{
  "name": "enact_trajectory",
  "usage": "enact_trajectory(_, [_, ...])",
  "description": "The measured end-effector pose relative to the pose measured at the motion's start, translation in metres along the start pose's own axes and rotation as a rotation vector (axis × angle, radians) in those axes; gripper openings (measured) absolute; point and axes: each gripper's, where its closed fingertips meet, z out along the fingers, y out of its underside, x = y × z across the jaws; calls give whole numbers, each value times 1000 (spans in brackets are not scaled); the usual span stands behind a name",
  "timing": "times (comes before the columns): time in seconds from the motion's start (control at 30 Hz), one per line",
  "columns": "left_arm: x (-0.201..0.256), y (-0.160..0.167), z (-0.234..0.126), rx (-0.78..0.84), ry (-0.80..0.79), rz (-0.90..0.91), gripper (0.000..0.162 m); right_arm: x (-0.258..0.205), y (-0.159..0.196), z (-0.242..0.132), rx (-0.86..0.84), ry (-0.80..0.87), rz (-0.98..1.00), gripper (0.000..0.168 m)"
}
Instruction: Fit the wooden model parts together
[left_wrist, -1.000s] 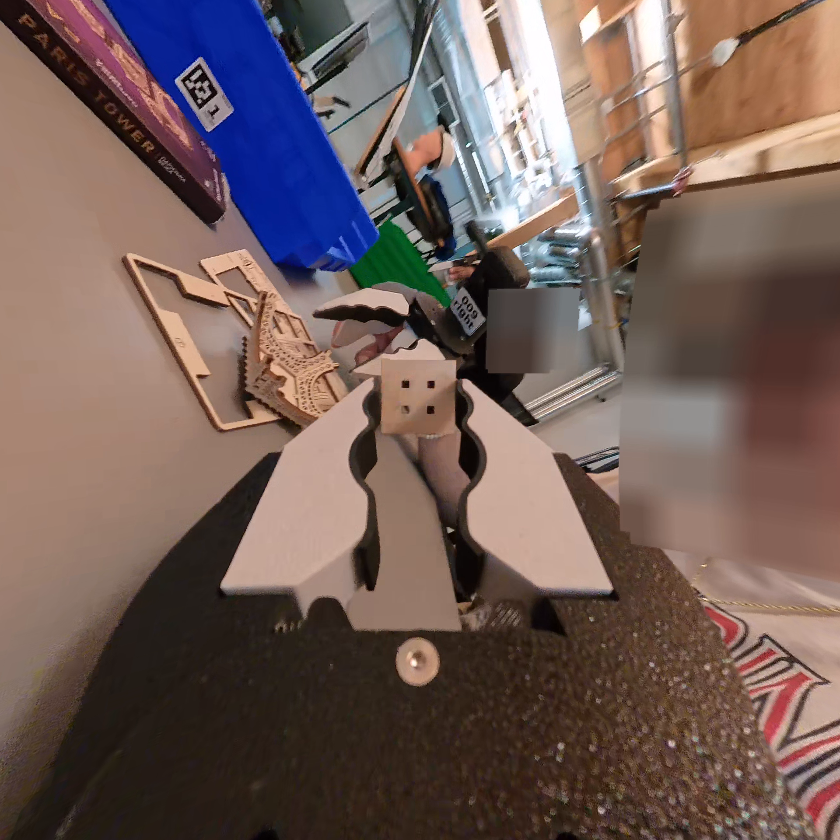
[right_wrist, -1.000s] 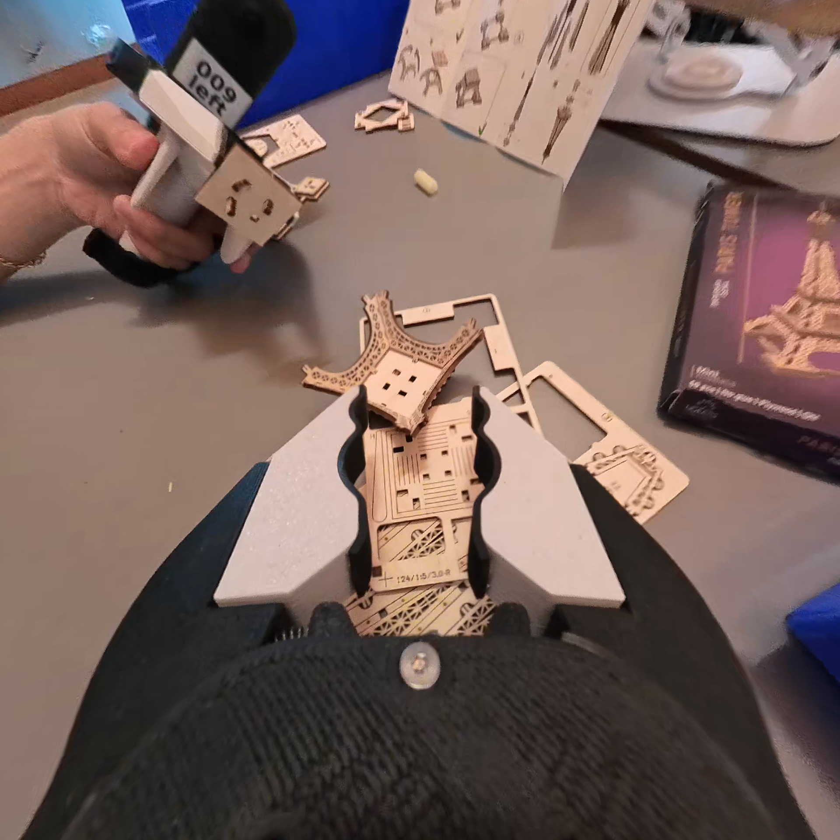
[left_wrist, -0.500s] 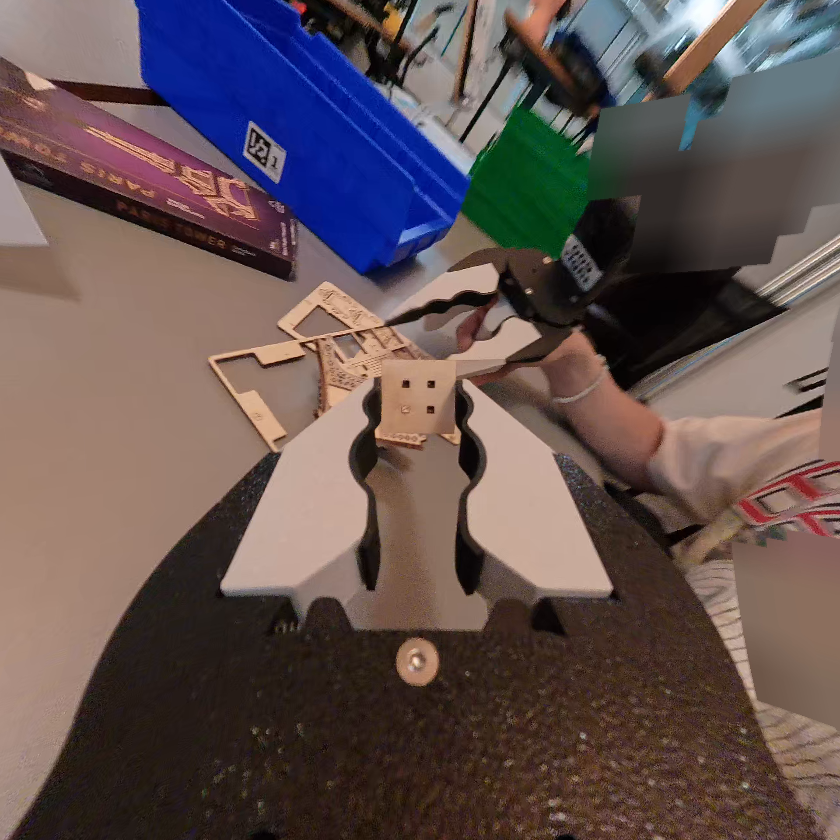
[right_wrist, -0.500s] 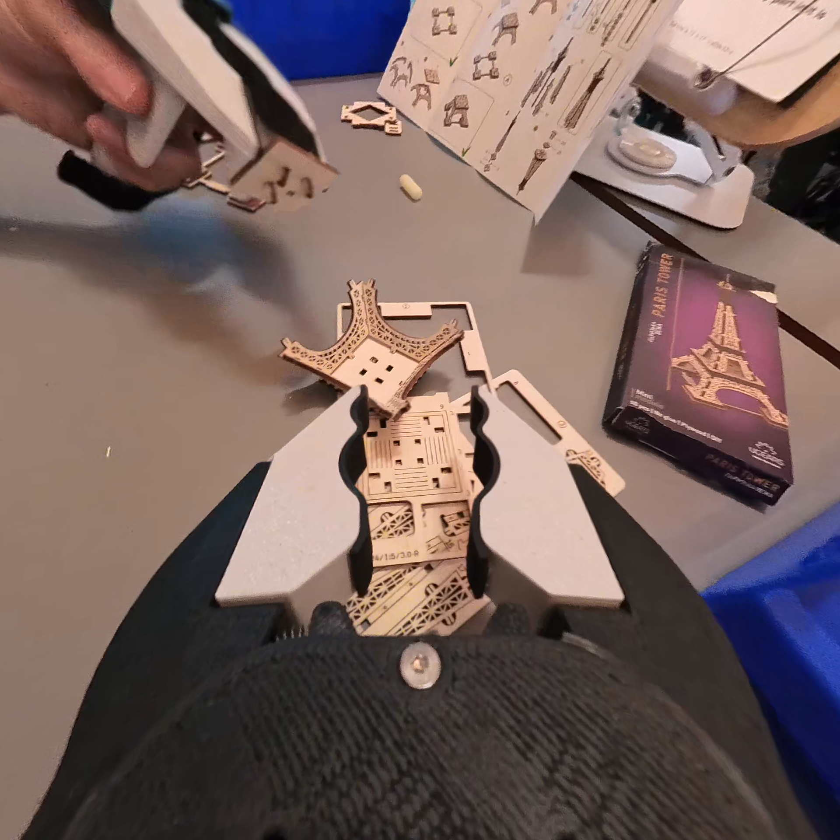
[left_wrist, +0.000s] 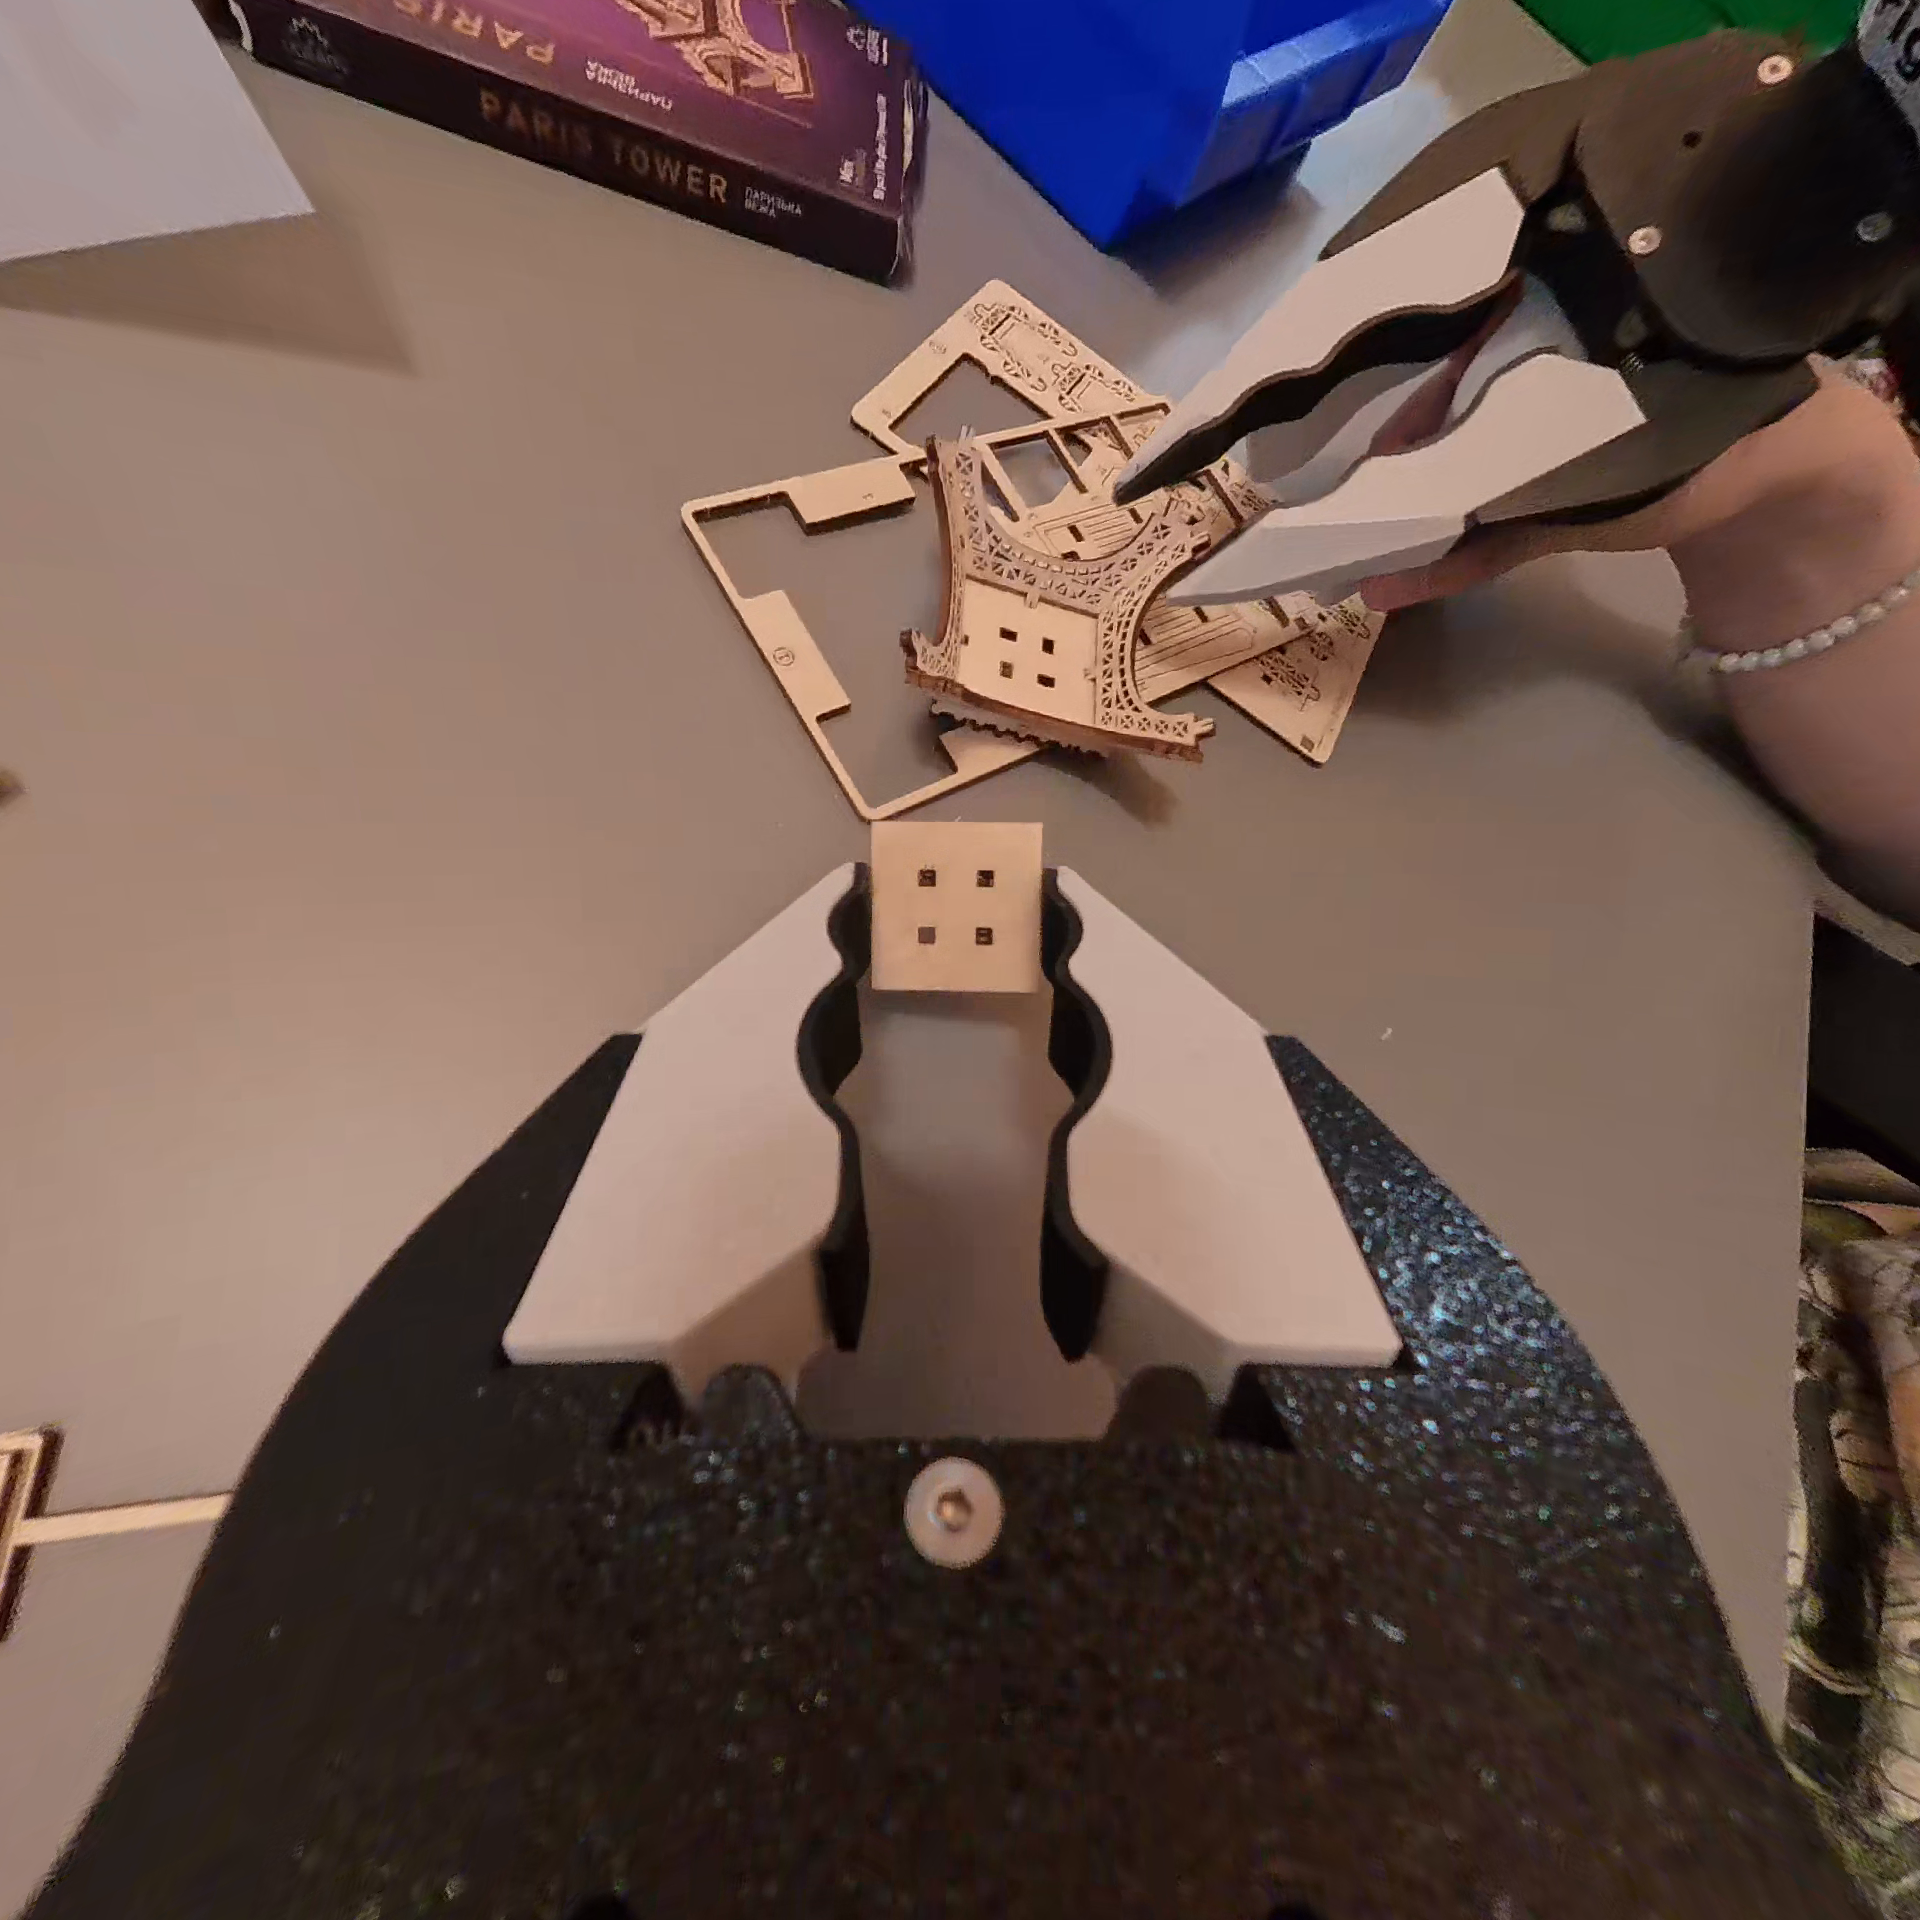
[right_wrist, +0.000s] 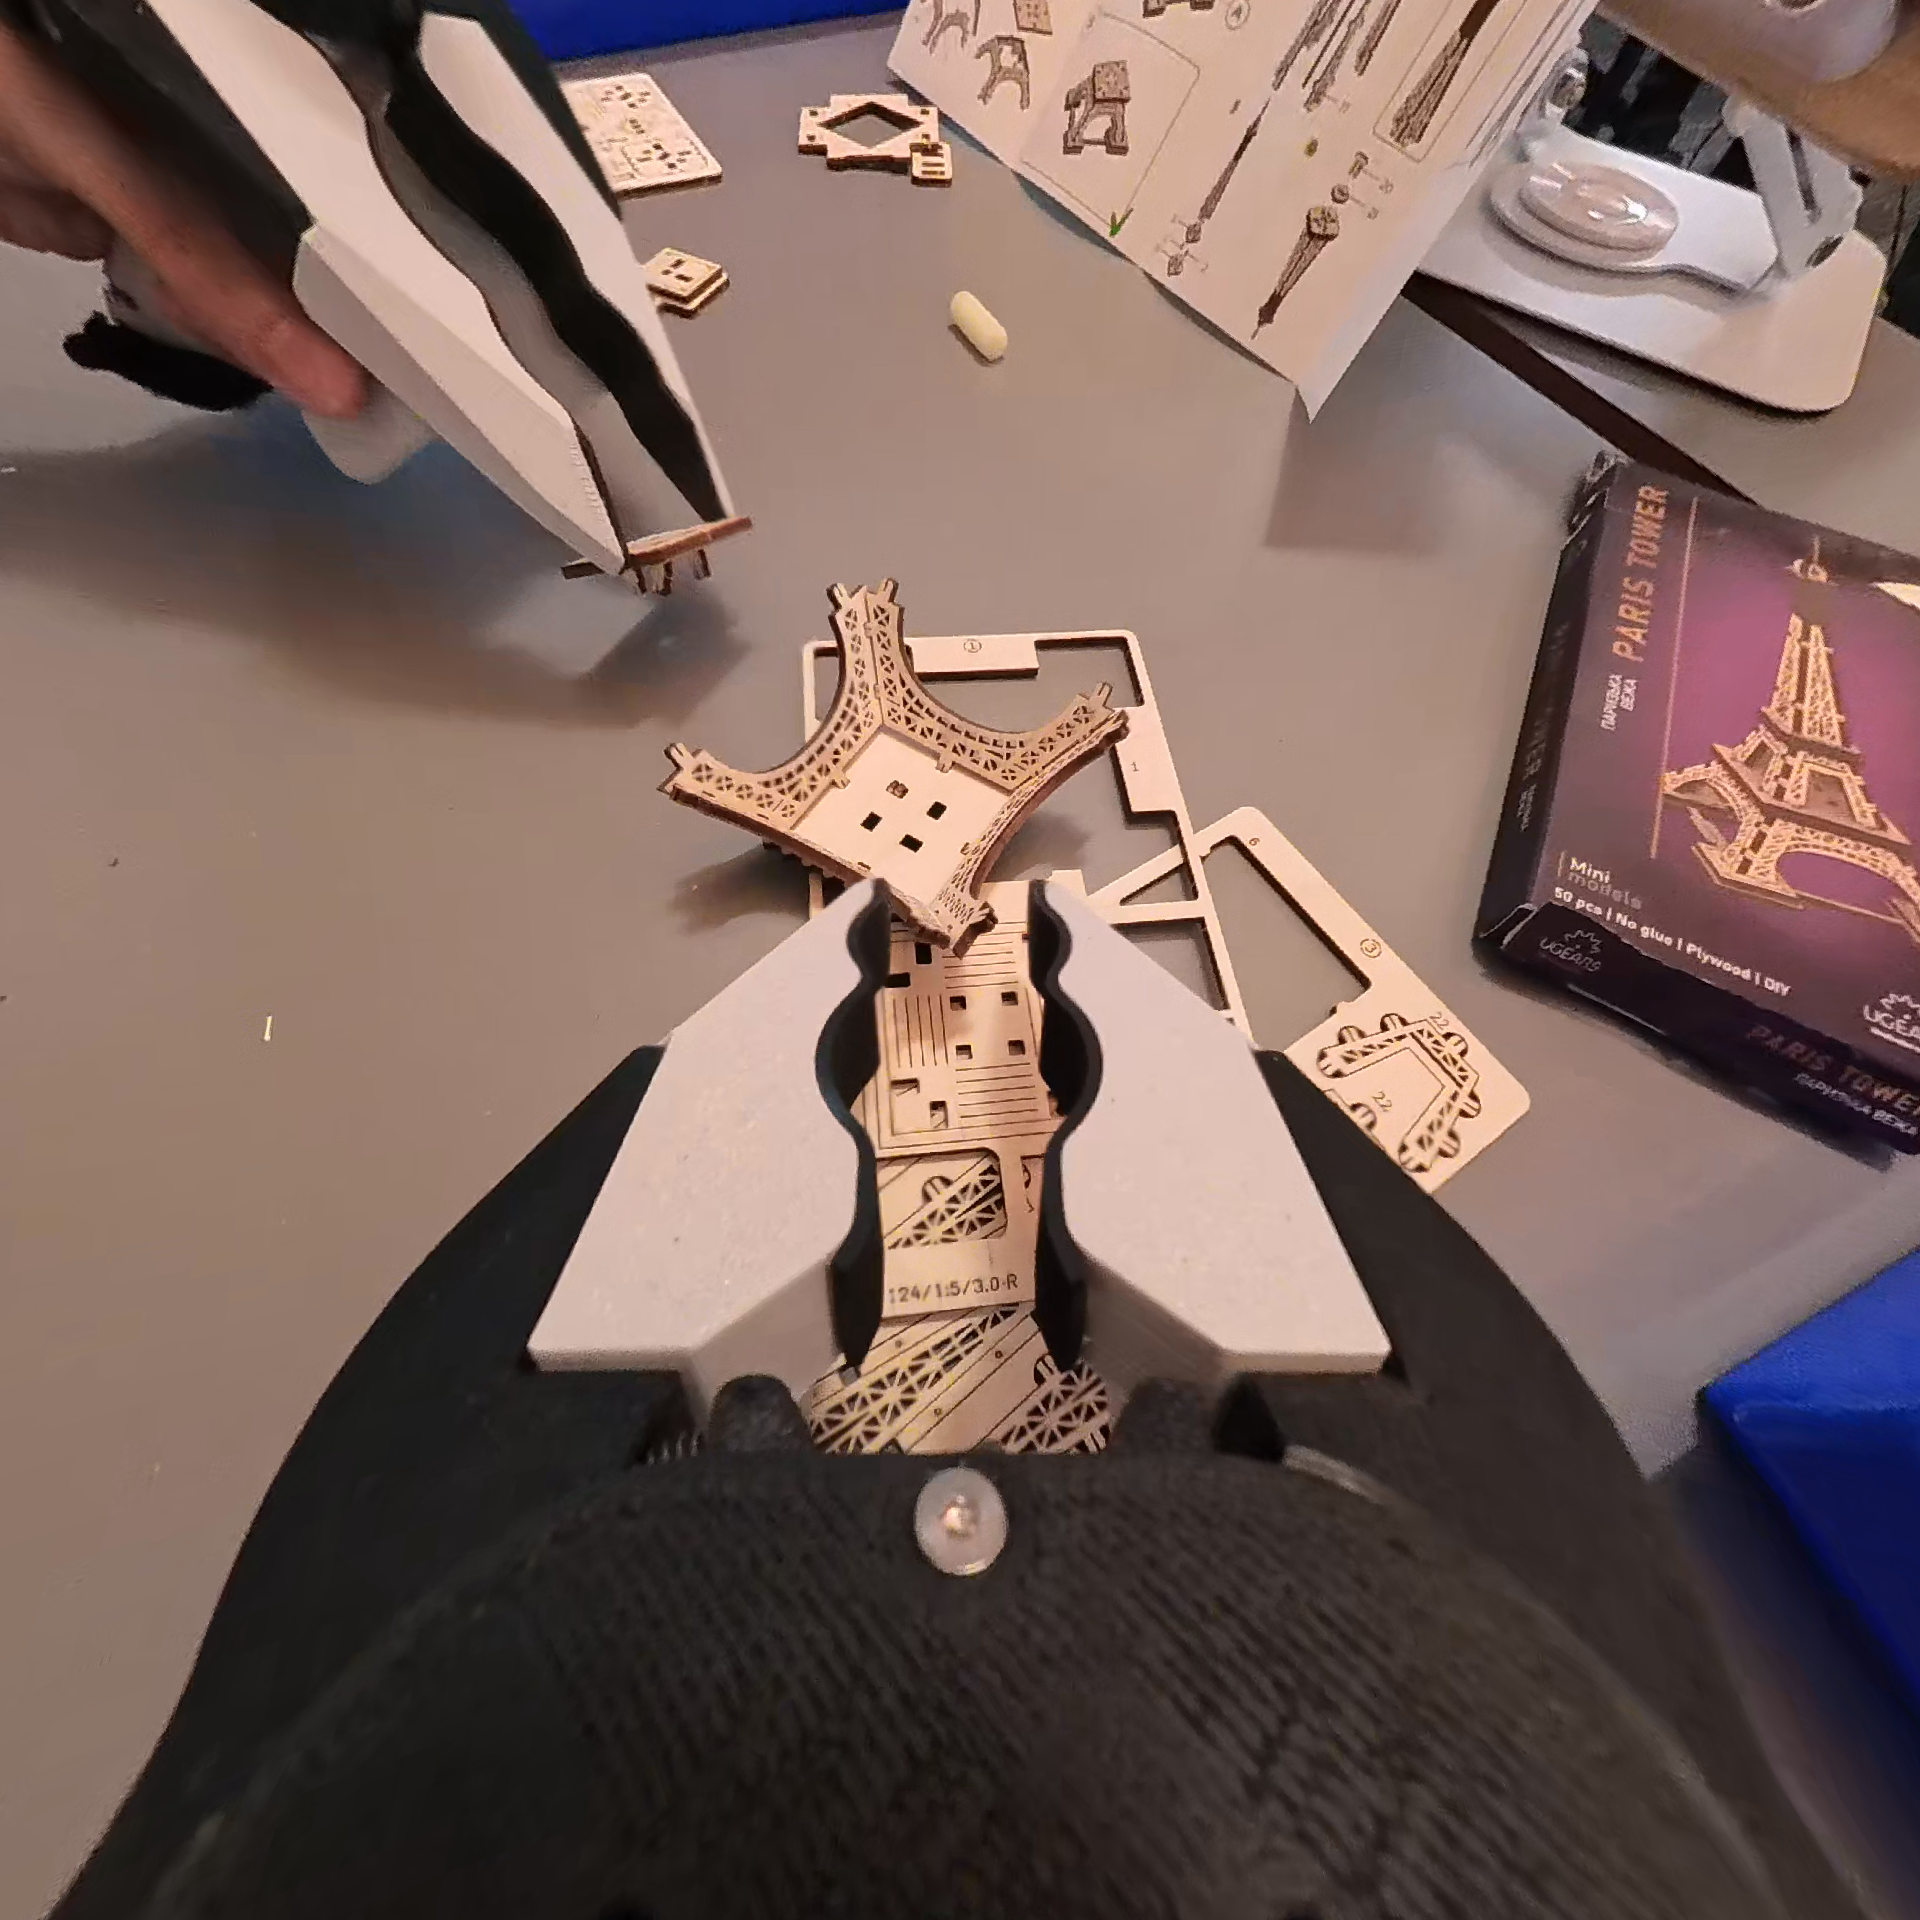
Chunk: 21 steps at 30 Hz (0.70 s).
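My left gripper (left_wrist: 956, 896) is shut on a small square wooden plate (left_wrist: 956, 909) with four holes and holds it above the grey table, just short of the wooden tower base (left_wrist: 1049, 623). From the right wrist view the plate (right_wrist: 681, 542) is edge-on at the left gripper's tips (right_wrist: 665, 540). The tower base (right_wrist: 894, 800) lies tilted on cut-out wooden sheets (right_wrist: 961, 1049). My right gripper (right_wrist: 956, 909) is open, its tips at one leg of the base. It also shows in the left wrist view (left_wrist: 1153, 540), jaws apart beside the base.
A purple model box (right_wrist: 1714, 831) lies right, a blue bin (left_wrist: 1143, 94) behind it. An instruction sheet (right_wrist: 1247, 135) stands at the back with a white stand (right_wrist: 1662, 260). Empty wooden frames (left_wrist: 774, 613), small loose parts (right_wrist: 873, 130) and a pale pellet (right_wrist: 979, 327) lie about. Some 11 centimeters of space lies between my two pairs of fingers.
My left gripper has swung down to face the table and come close to the tower base, still holding the square plate. My right gripper stays open over the sheets by the base.
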Motion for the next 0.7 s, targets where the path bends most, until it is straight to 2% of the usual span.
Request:
enact_trajectory(0.17, [7, -1, 2, -6, 11, 58, 30, -2, 2, 2, -17, -10, -8, 16])
enact_trajectory(0.33, [10, 5, 8, -48, -6, 123, 30, -2, 2, 3, -19, -10, -17, 16])
enact_trajectory(0.63, [6, 4, 7, -31, -13, 113, 30, -2, 1, 3, -13, 0, -36, 16])
enact_trajectory(0.7, [6, 5, 7, -30, -13, 111, 36, -3, 0, 4, -11, 0, -42, 16])
